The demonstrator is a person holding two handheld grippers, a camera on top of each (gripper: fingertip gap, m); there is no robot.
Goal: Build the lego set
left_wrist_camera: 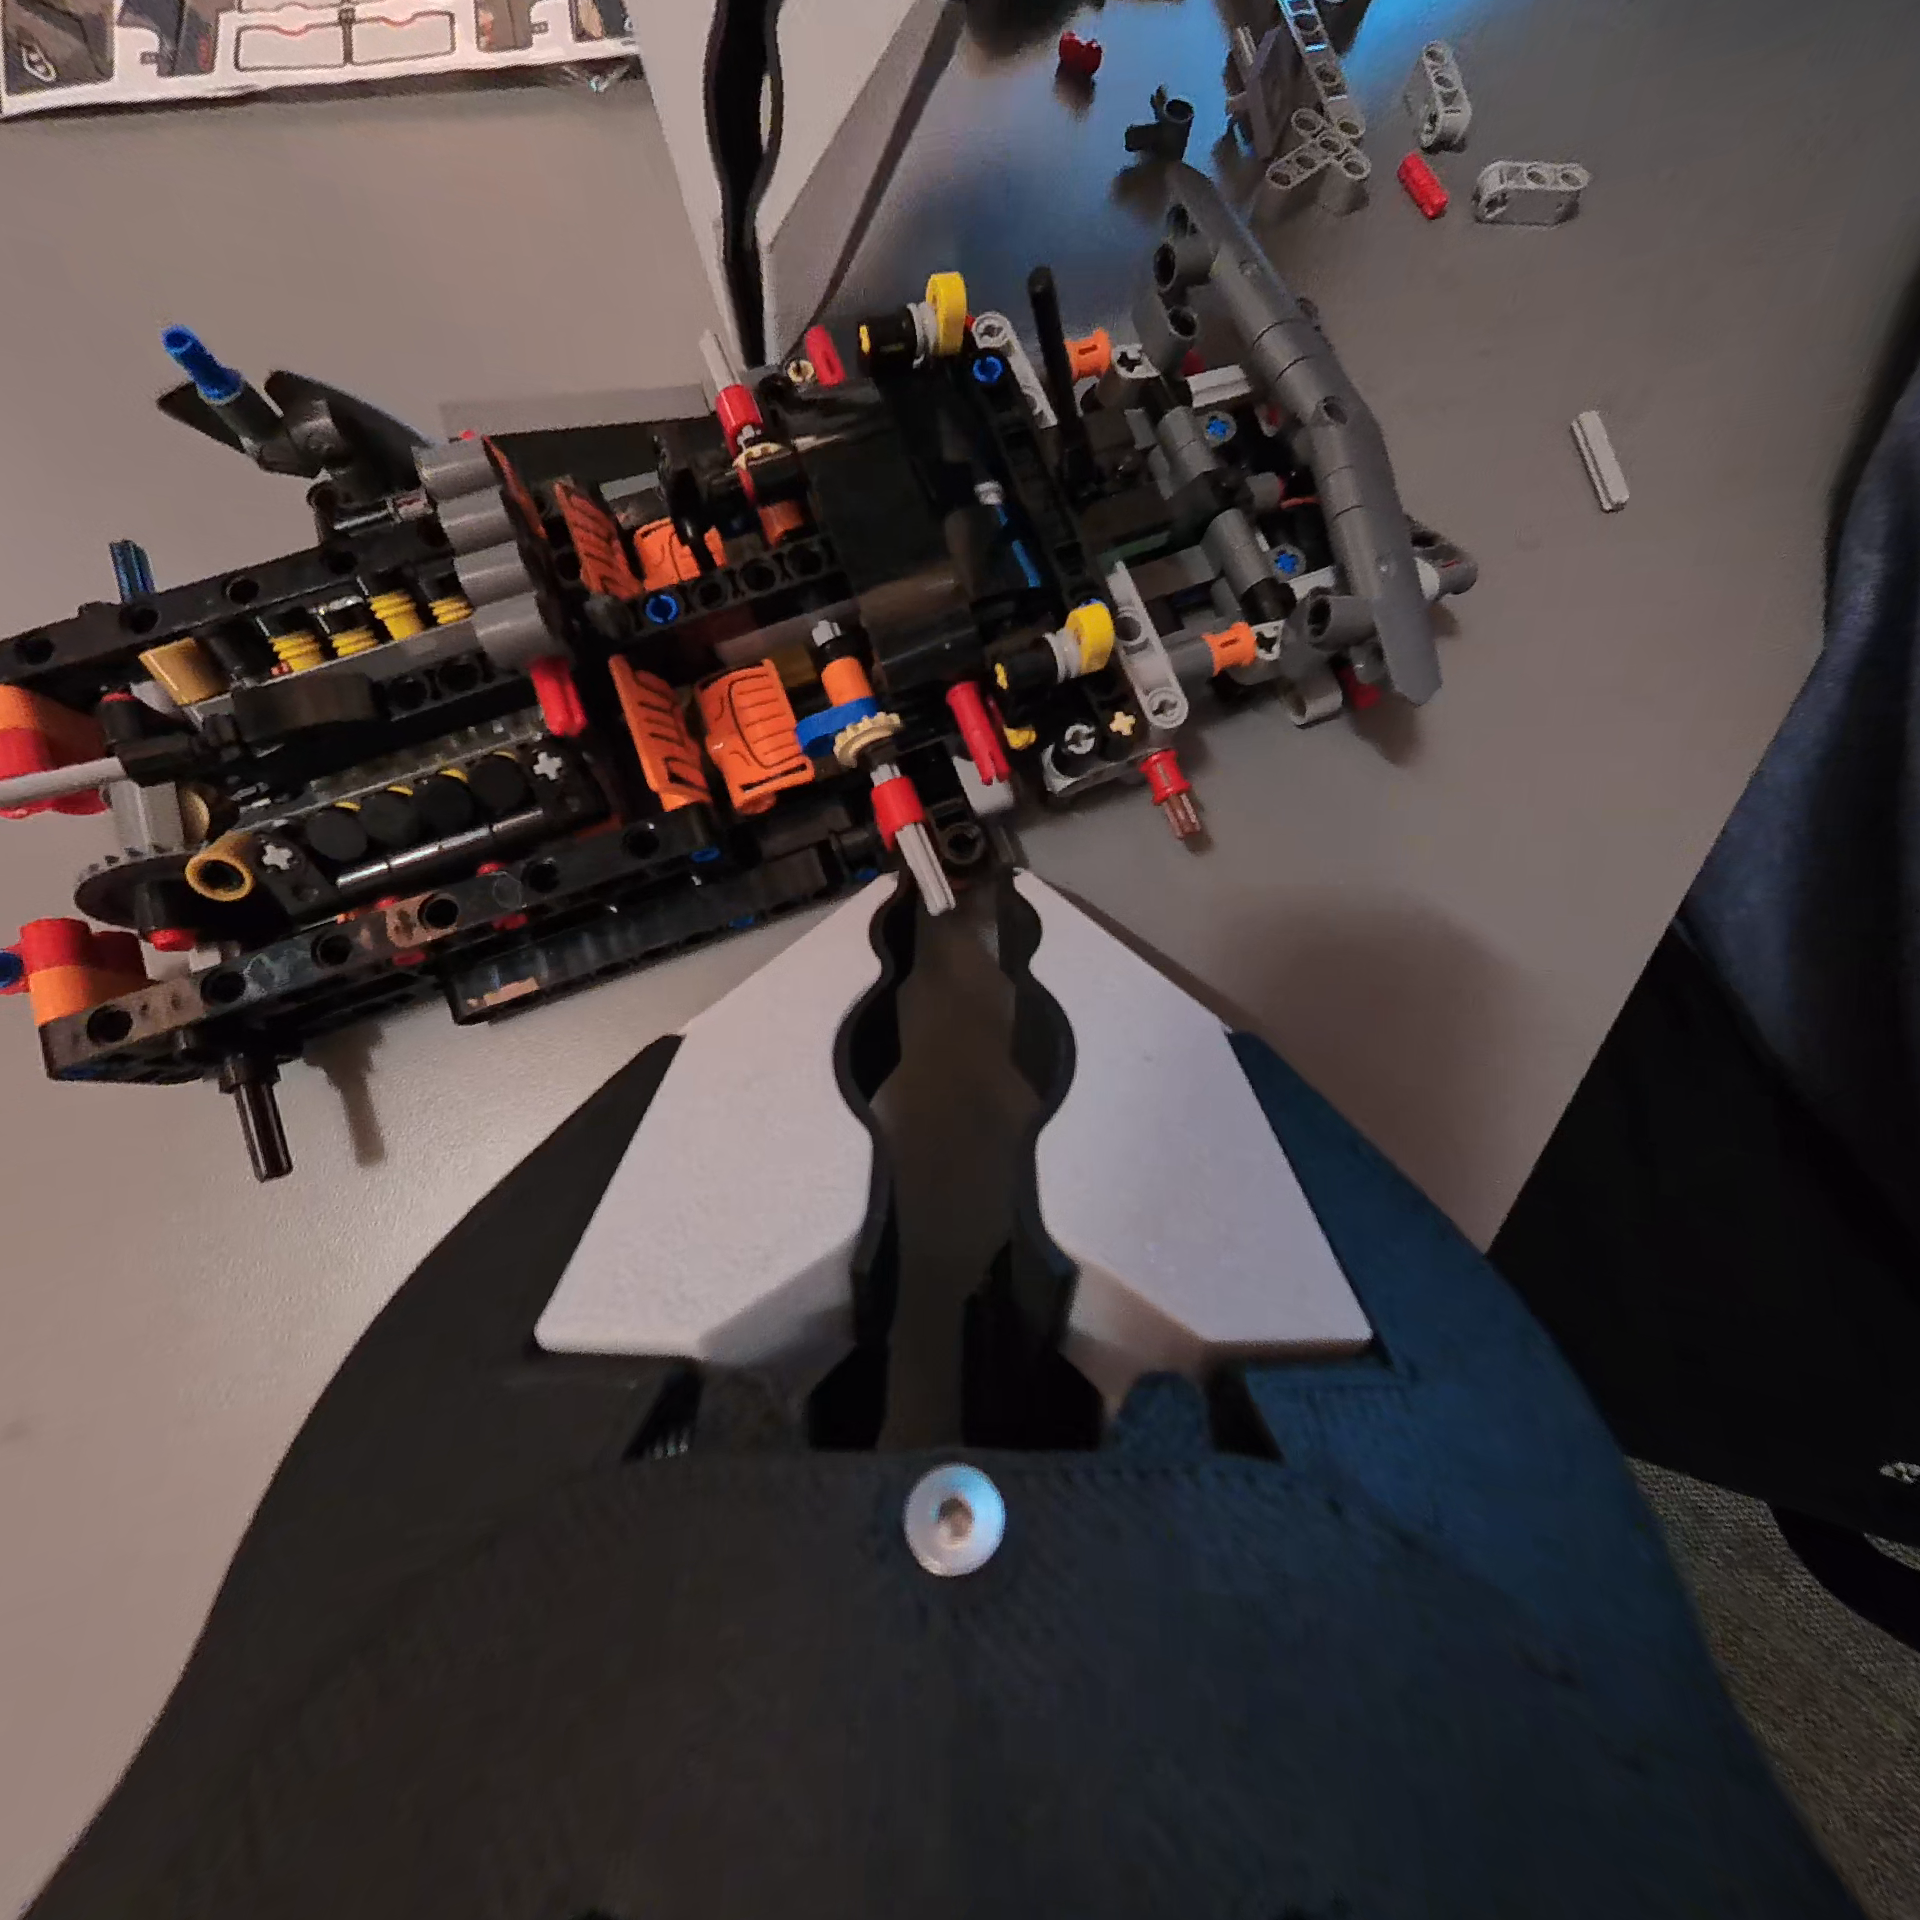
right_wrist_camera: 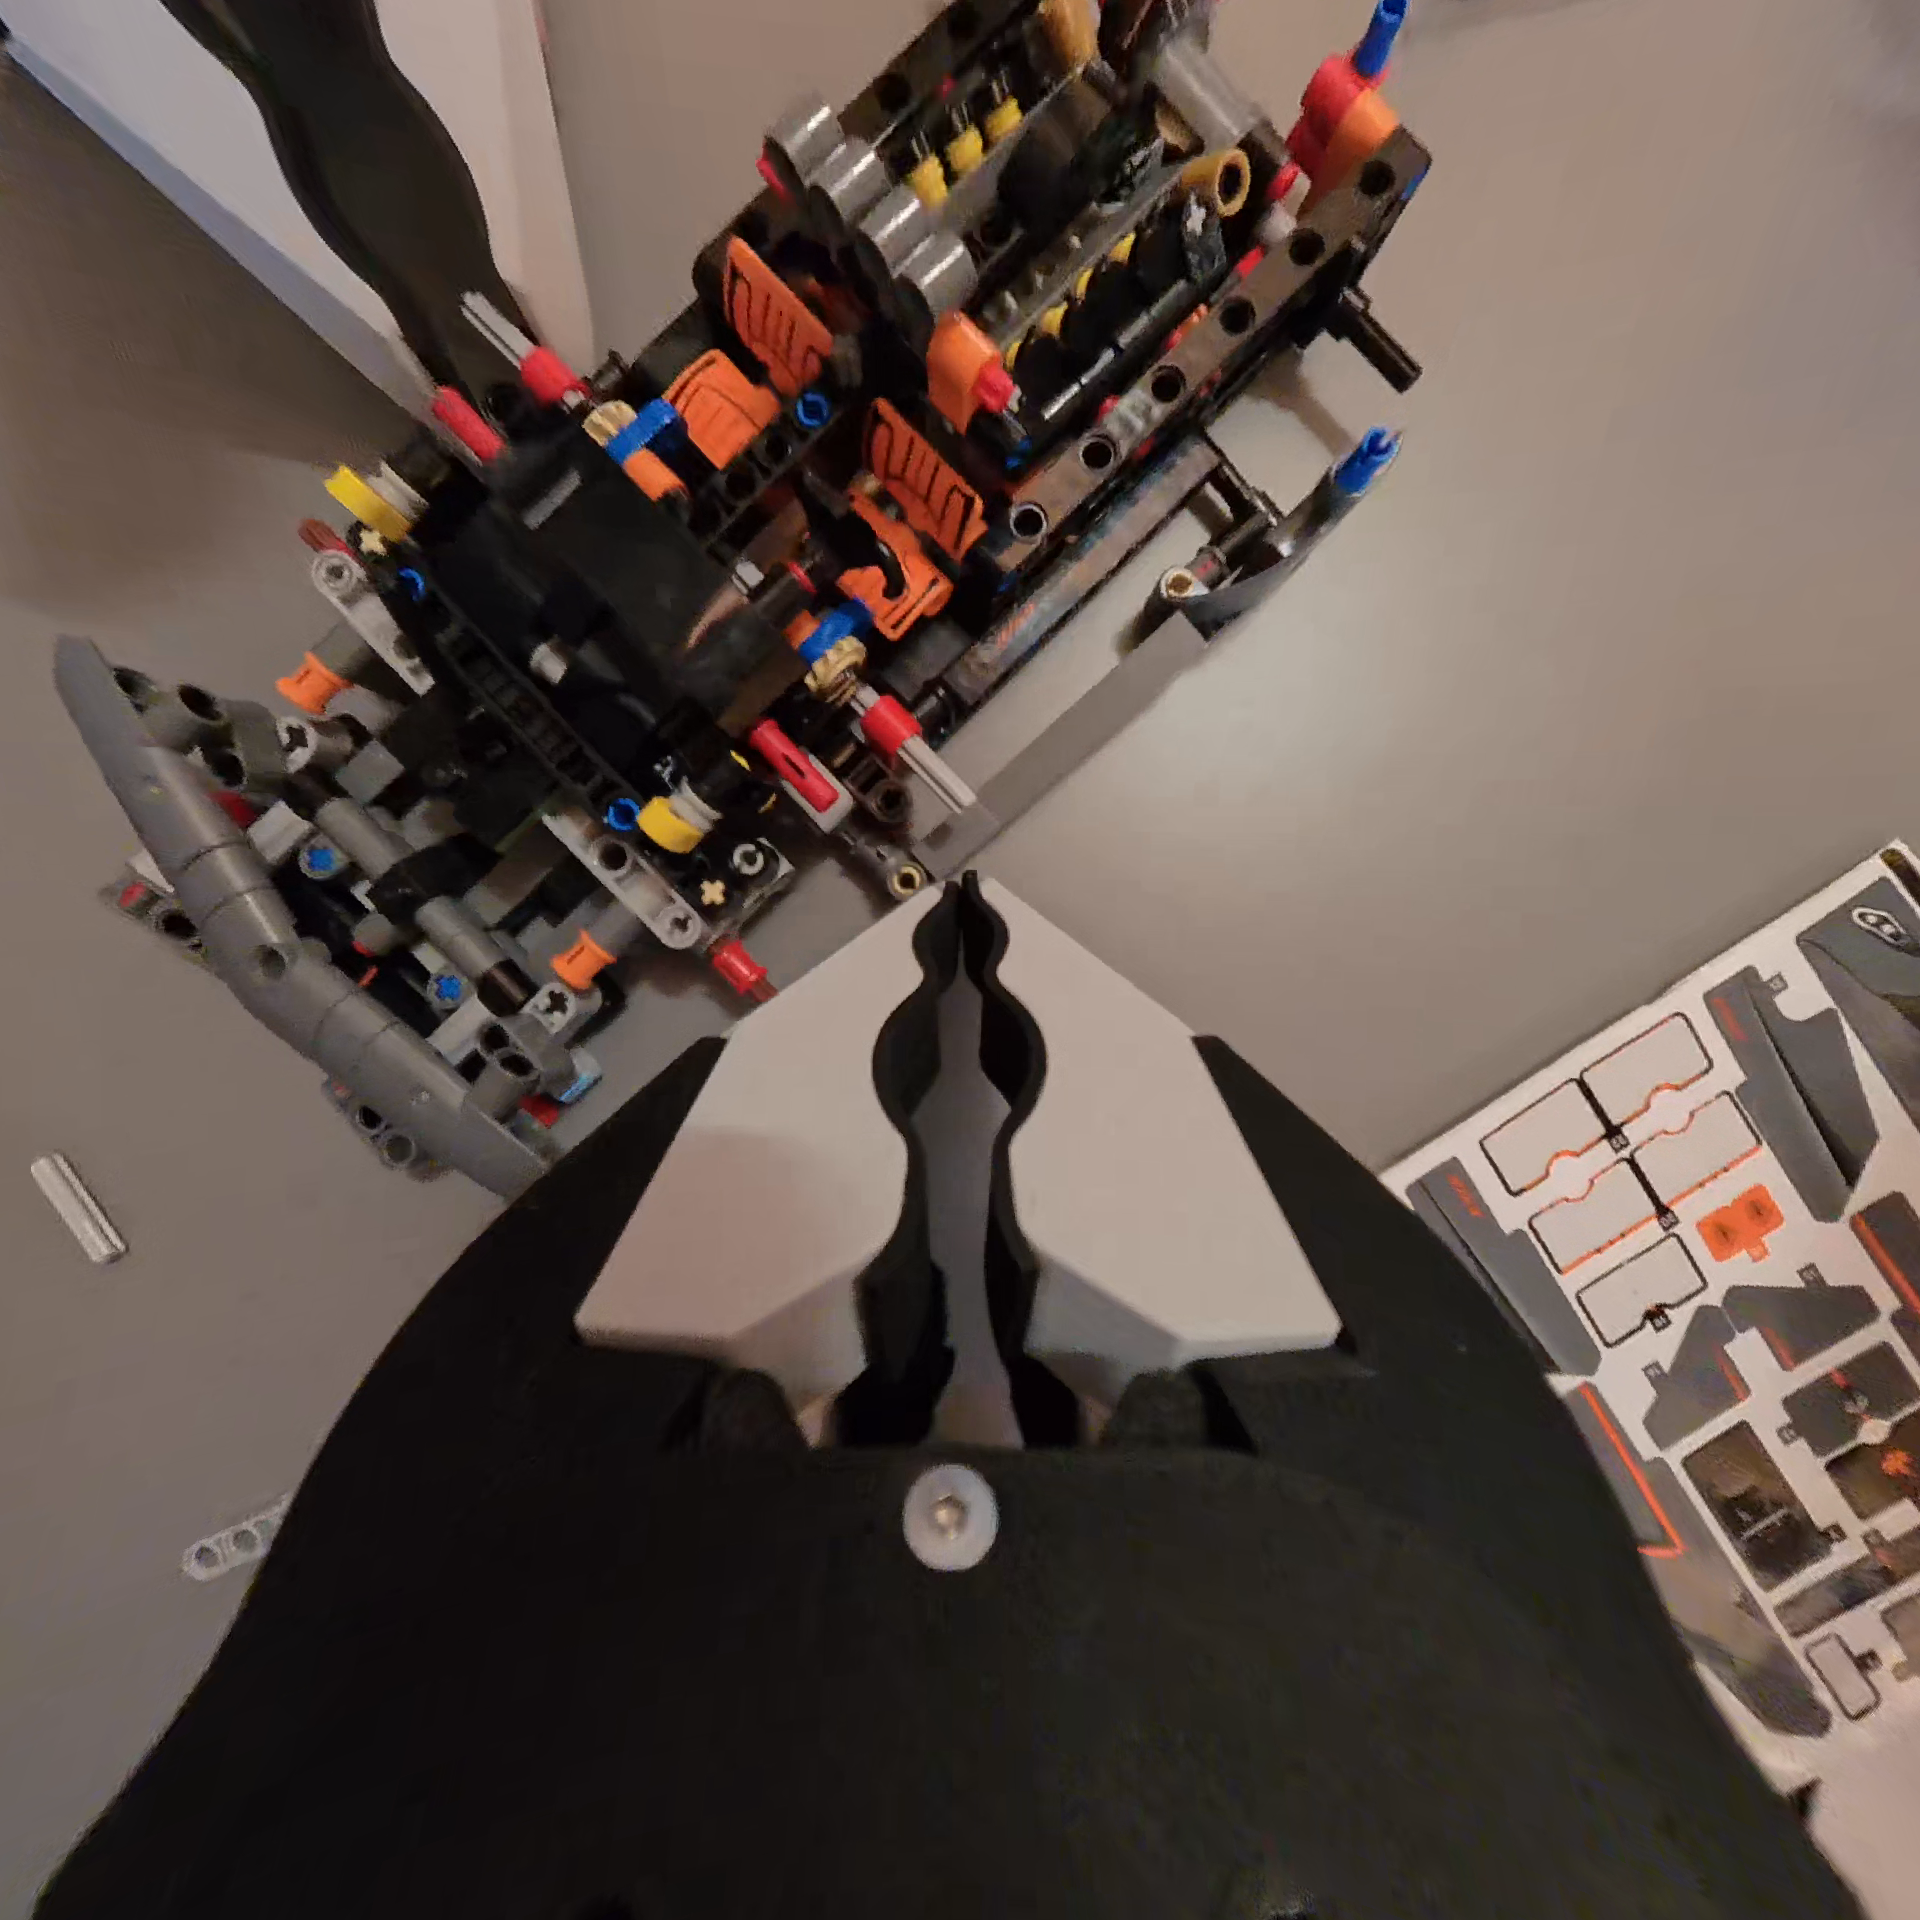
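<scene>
The half-built lego model (left_wrist_camera: 727, 623), a long black frame with orange seats, yellow springs and a grey curved panel, lies on the grey table (left_wrist_camera: 312, 1299). My left gripper (left_wrist_camera: 954, 883) is at its near side, jaws nearly closed around the end of a grey axle (left_wrist_camera: 928, 868) with a red bush. The right gripper's finger (left_wrist_camera: 743, 156) shows at the far side. In the right wrist view the model (right_wrist_camera: 779, 468) lies ahead. My right gripper (right_wrist_camera: 961, 896) is shut and empty, with its tip just short of the model's edge. The left gripper's finger (right_wrist_camera: 364, 156) shows beyond.
A sticker sheet (right_wrist_camera: 1714, 1299) lies to the right of my right gripper and also shows in the left wrist view (left_wrist_camera: 312, 42). Loose grey beams (left_wrist_camera: 1527, 192), red pins (left_wrist_camera: 1421, 185) and a short grey axle (left_wrist_camera: 1600, 462) lie past the model. The table edge and dark clothing (left_wrist_camera: 1818, 831) are at right. There is about 12 centimeters between the tips of the two grippers.
</scene>
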